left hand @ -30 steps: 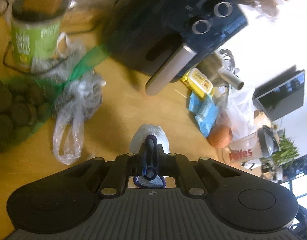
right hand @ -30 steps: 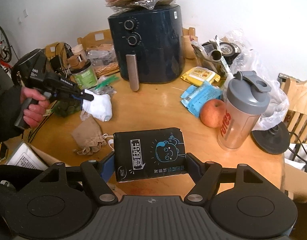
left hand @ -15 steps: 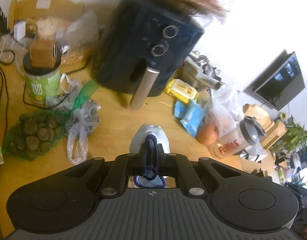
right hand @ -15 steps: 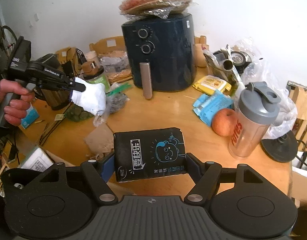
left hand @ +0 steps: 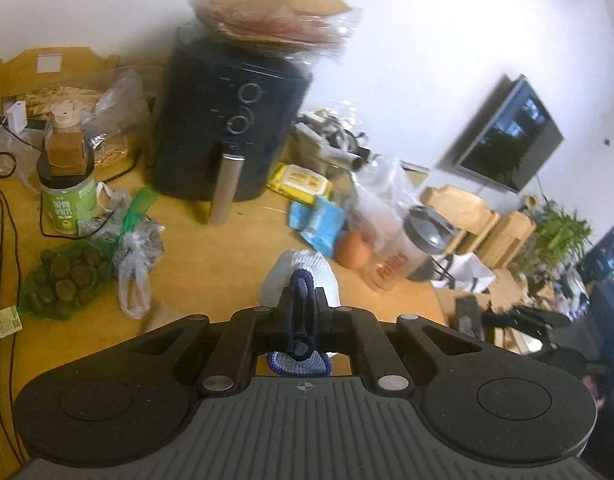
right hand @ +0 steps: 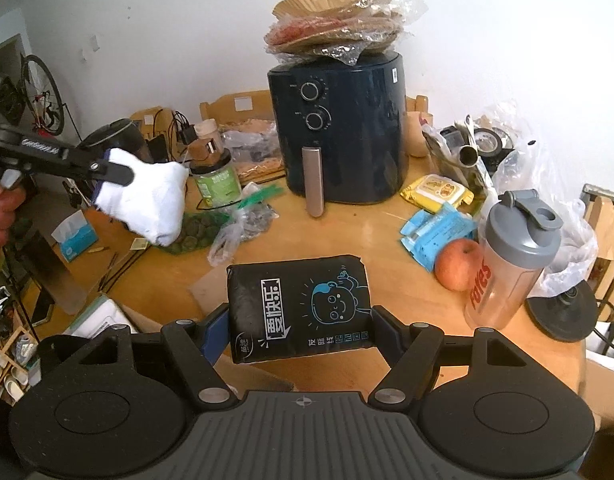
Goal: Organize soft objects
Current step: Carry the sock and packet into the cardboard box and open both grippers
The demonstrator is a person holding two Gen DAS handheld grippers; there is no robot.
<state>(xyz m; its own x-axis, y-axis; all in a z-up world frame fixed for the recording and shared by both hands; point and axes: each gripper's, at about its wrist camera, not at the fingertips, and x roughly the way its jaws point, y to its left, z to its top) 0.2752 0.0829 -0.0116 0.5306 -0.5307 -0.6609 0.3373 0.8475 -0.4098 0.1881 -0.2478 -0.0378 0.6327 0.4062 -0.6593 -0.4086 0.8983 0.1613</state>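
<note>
A white sock with a blue cuff [left hand: 299,276] hangs from my left gripper [left hand: 300,308], which is shut on it high above the wooden table [left hand: 211,256]. In the right wrist view the same sock [right hand: 147,200] dangles at the left, clamped in the left gripper [right hand: 119,172] held by a hand [right hand: 1,216]. My right gripper [right hand: 301,324] is shut on a black soft pack with blue cartoon print [right hand: 299,308], held above the table's near edge.
A dark air fryer [right hand: 339,128] with wrapped paper plates on top stands at the back. A shaker bottle [right hand: 511,260], apple [right hand: 457,264], blue packets [right hand: 435,232], yellow wipes [right hand: 437,192], a green jar [right hand: 217,178], net bag of dark rounds [left hand: 63,280] and a tissue box [right hand: 75,236] crowd the table.
The left gripper has risen and swung away from the table with the sock, rolling upright. The right gripper with the black pack has barely shifted.
</note>
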